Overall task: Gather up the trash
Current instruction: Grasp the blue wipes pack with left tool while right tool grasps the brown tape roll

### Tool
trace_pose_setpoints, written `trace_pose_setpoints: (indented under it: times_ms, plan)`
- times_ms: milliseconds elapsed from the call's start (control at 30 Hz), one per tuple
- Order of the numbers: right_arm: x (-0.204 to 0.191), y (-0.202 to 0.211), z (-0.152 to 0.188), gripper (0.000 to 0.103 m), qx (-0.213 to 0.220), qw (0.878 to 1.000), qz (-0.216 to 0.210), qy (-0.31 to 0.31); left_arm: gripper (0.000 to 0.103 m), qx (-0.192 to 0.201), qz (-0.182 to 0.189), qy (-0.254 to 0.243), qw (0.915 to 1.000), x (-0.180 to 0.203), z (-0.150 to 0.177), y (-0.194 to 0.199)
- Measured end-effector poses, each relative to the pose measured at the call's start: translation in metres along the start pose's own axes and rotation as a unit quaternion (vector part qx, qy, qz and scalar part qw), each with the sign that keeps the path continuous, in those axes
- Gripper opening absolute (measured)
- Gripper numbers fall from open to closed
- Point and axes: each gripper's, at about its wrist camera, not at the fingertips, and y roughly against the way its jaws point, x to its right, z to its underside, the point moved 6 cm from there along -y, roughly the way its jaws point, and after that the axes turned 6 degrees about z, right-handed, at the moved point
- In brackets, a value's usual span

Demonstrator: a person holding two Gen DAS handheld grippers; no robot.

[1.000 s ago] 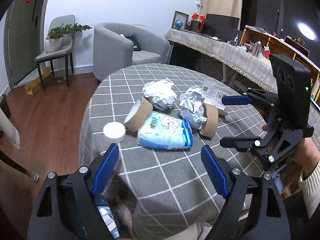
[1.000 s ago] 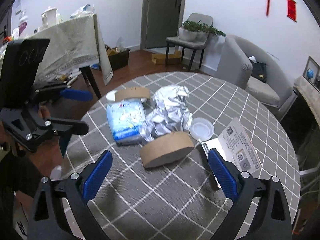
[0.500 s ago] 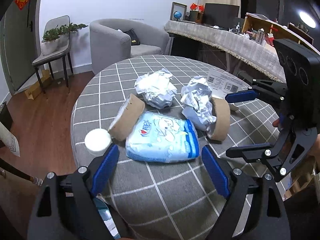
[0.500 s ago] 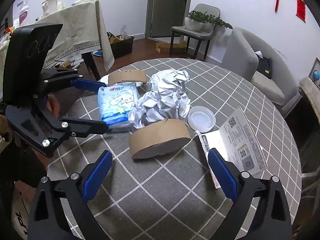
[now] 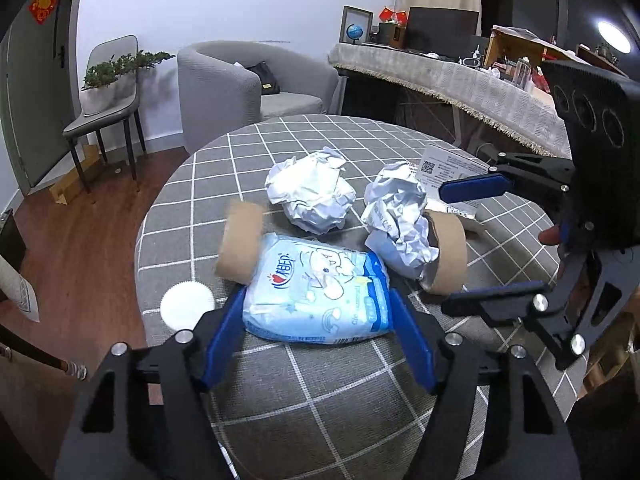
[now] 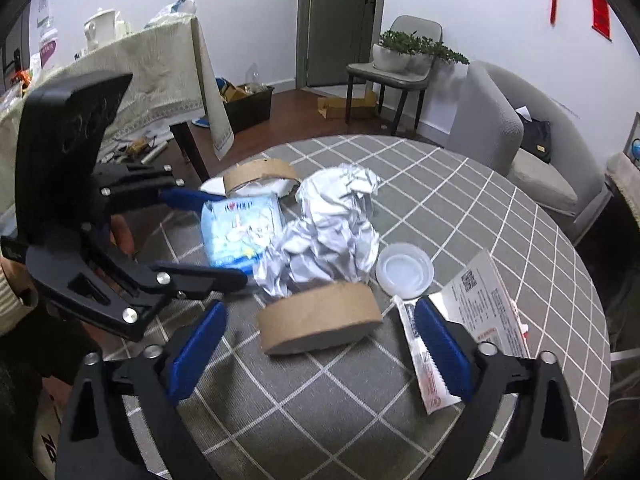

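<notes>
My left tongs [image 5: 318,338] open wide, blue pack [image 5: 318,292] sits between my fingers | my right tongs [image 6: 320,354] open wide, brown tape roll [image 6: 320,318] just ahead, between my fingers

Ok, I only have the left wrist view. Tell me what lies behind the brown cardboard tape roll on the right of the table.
Observer: A clear round plastic lid lies flat there, beside the crumpled white paper.
Operator: Now check the table near the right gripper's fingers.
Observer: A long white sachet with red print lies beside the printed leaflet. One blue finger of the open right gripper overlaps it in that view.
</notes>
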Motion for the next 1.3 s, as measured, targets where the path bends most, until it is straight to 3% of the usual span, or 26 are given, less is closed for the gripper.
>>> trace_pose_setpoints:
  times_ms: [100, 300, 467, 600, 700, 1300]
  plan:
    - [-0.002, -0.003, 0.001, 0.083, -0.003, 1.0, 0.001, 0.001, 0.071, 0.002, 0.011, 0.014, 0.9998, -0.002, -0.001, 0.002]
    - [-0.005, -0.012, 0.004, 0.083, -0.015, 1.0, 0.023, 0.012, 0.071, 0.007, 0.033, 0.03, 0.999, -0.003, -0.002, 0.01]
    - [-0.003, -0.018, 0.0, 0.083, -0.021, 1.0, 0.006, -0.006, 0.071, 0.012, 0.051, 0.046, 0.9975, -0.002, -0.003, 0.015]
    - [0.0, -0.022, 0.001, 0.073, -0.031, 0.999, 0.005, -0.021, 0.071, 0.015, 0.058, 0.047, 0.9971, 0.0, 0.0, 0.02]
    - [0.0, -0.02, 0.002, 0.066, -0.03, 0.999, 0.004, -0.028, 0.071, 0.018, 0.059, 0.046, 0.997, 0.003, 0.001, 0.026]
    - [-0.008, 0.013, 0.014, 0.066, 0.004, 0.996, 0.038, -0.078, 0.071, 0.035, 0.039, 0.046, 0.9976, 0.012, 0.025, 0.075]
